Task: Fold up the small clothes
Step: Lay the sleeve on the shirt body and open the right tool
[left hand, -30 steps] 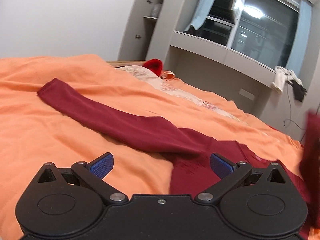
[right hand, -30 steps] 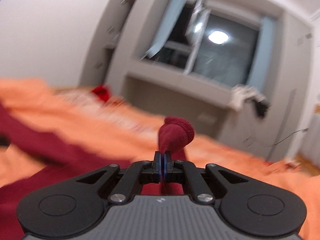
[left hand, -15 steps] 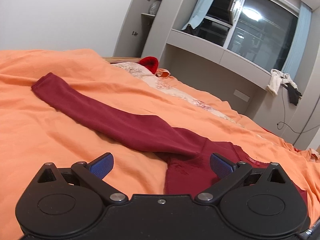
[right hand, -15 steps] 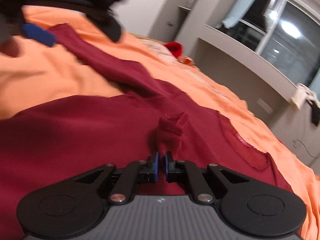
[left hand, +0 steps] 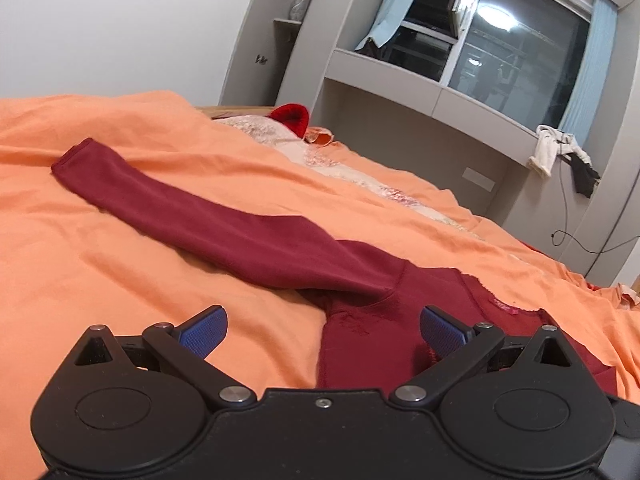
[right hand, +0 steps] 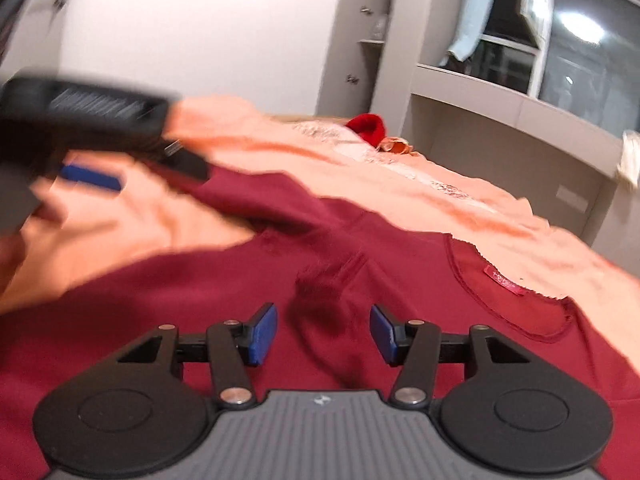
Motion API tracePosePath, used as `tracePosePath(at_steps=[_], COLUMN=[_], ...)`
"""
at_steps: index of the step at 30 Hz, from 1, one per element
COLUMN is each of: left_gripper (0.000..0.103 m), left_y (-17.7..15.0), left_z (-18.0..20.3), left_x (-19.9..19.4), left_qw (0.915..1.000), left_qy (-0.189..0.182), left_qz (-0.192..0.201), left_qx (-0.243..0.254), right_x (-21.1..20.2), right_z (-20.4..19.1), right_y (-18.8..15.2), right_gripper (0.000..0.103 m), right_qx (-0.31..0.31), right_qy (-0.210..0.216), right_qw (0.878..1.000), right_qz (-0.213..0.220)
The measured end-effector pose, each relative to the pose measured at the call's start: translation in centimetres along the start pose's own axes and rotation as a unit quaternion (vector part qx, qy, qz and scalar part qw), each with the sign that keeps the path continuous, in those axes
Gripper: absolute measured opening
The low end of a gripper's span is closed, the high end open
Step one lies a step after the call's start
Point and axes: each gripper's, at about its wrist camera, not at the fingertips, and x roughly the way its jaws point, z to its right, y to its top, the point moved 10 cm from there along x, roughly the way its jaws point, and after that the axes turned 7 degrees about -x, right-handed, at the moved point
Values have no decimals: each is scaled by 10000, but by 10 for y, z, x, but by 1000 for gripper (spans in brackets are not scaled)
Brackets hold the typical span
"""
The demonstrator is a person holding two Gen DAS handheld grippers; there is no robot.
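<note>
One maroon top lies flat on orange bedding.

A: Dark red garment: soft matt knit cloth, hemmed cuff; frayed neckline edge with a woven label.

B: Orange bedcover: matt cloth, lightly creased.

A: Left gripper: matt black plastic body, shiny metal pivot pins, pads of textured blue rubber. Right gripper: same, plus a ribbed grey plastic plate.

B: Window: glossy glass.
</note>
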Motion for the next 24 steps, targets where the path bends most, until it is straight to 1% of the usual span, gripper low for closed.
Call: tracePosePath(at_steps=[1, 2, 3, 4, 5, 9, 11, 14, 16, 18, 21, 22, 23, 24], left_gripper=[102, 102, 102, 102, 102, 102, 102, 102, 102, 102, 102, 102, 102, 102], left_y=[1, 2, 3, 3, 3, 4, 3, 2, 0, -2, -6, -8, -9, -11], left_z=[-1, -2, -3, -3, -3, -4, -4, -5, -5, -5, -2, 0, 1, 3], left_x=[1, 1, 1, 2, 2, 4, 4, 5, 7, 9, 12, 12, 13, 14], left_qw=[10000, 10000, 10000, 10000, 10000, 9999, 9999, 9999, 9999, 9998, 9997, 9997, 9996, 9994], left_qy=[12, 12, 10, 10, 11, 1, 4, 18, 29, 42, 21, -1, -34, -83], left_qz=[-11, -12, -12, -14, -23, -68, -67, -95, -144, -192, -226, -246, -278, -309], left_qx=[-31, -58, -76, -82, -78, -79, -79, -43, -44, -48, 37, 73, 107, 140], right_x=[3, 7, 9, 10, 8, -18, -25, -30, -36, -43, -58, -66, -73, -82], right_z=[3, 5, 4, 2, 1, -20, -36, -60, -69, -71, -68, -66, -62, -56], right_y=[3, 4, 3, 2, 1, 3, -3, -21, -31, -34, -38, -40, -43, -46], right_gripper=[56, 45, 32, 4, 5, 5, 5, 5, 5, 6, 13, 22, 35, 41], right_qx=[100, 170, 201, 209, 205, -191, -517, -974, -1264, -1333, -1169, -1151, -1150, -1149], right_qy=[24, 60, 148, 194, 143, 176, 230, 319, 288, 272, 427, 429, 382, 304], right_qw=[9999, 9998, 9997, 9993, 9993, 9996, 9982, 9938, 9904, 9897, 9912, 9915, 9919, 9923], right_qz=[30, 15, -76, -227, -286, -104, -199, -430, -474, -453, -445, -425, -393, -355])
